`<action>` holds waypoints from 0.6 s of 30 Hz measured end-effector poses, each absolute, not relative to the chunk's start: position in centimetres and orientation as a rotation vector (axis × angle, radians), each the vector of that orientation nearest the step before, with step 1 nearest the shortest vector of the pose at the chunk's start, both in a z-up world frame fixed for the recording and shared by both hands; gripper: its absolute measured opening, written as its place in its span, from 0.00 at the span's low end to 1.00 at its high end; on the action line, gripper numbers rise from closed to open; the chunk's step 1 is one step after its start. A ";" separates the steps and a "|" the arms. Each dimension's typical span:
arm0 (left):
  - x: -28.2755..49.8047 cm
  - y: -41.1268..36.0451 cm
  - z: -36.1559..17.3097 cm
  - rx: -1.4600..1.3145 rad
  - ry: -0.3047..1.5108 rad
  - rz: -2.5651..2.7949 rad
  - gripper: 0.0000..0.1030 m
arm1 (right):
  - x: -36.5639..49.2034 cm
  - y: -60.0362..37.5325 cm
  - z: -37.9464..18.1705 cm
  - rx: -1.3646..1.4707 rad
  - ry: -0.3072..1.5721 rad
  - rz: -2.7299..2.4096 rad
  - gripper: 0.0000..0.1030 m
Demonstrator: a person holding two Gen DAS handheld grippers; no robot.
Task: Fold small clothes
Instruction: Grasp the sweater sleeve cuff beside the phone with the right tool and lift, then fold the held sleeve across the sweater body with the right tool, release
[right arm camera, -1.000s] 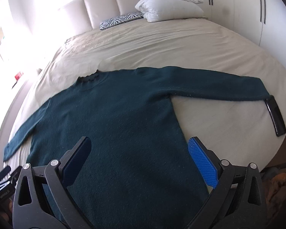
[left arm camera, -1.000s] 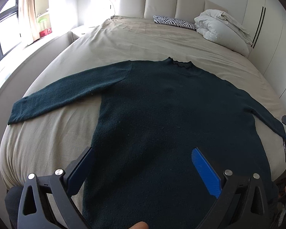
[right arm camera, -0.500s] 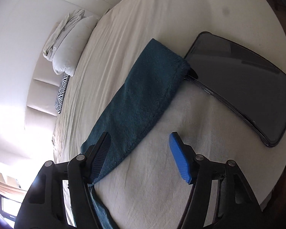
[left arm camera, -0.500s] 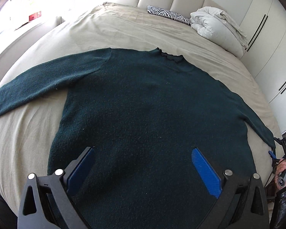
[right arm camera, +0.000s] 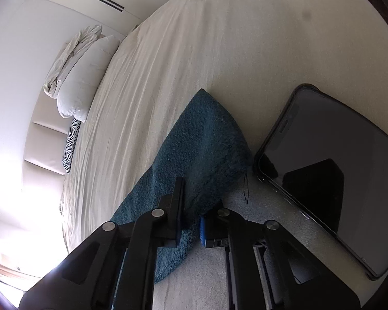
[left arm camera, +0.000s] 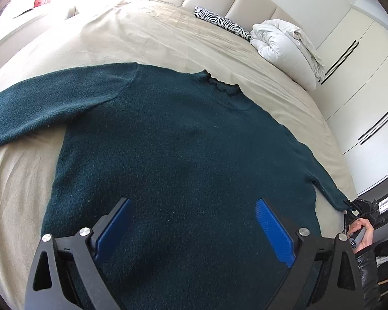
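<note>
Your right gripper (right arm camera: 191,206) has just closed, pinching the sleeve cuff (right arm camera: 207,139). Left gripper (left arm camera: 191,230) hovers spread over the sweater (left arm camera: 183,155). Lift gently, clear of the phone (right arm camera: 331,170).

Left wrist overlooks the sweater (left arm camera: 183,155); right wrist seemingly hugs its cuff (right arm camera: 204,149).

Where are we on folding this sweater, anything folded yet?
Done: the sweater lies spread flat on the bed, no fold made yet. In hand: the right gripper has just closed on the sleeve cuff beside the phone; the left gripper hangs open over the hem. Left: every fold.
</note>
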State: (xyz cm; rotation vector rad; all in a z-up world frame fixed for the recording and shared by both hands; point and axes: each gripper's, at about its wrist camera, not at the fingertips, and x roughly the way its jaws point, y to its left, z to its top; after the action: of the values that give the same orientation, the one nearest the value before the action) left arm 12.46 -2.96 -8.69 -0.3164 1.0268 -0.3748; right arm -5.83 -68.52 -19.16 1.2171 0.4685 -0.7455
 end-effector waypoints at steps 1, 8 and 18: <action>12.8 -2.8 -8.8 -0.331 1.026 -0.379 0.92 | -5.0 -68.4 -18.3 1.170 0.479 -0.747 0.07; 15.4 -1.5 -8.5 -0.419 0.994 -0.420 0.90 | 6.4 -60.2 -9.4 0.735 0.576 -0.551 0.06; 17.8 0.0 -9.9 -0.560 1.019 -0.454 0.90 | 23.6 -35.6 -11.7 0.332 0.831 -0.082 0.07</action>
State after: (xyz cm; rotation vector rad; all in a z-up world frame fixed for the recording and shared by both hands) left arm 17.84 0.04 -9.89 -0.5598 1.0194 -0.4541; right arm 23.63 -35.63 -11.72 0.3322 0.8310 -0.0821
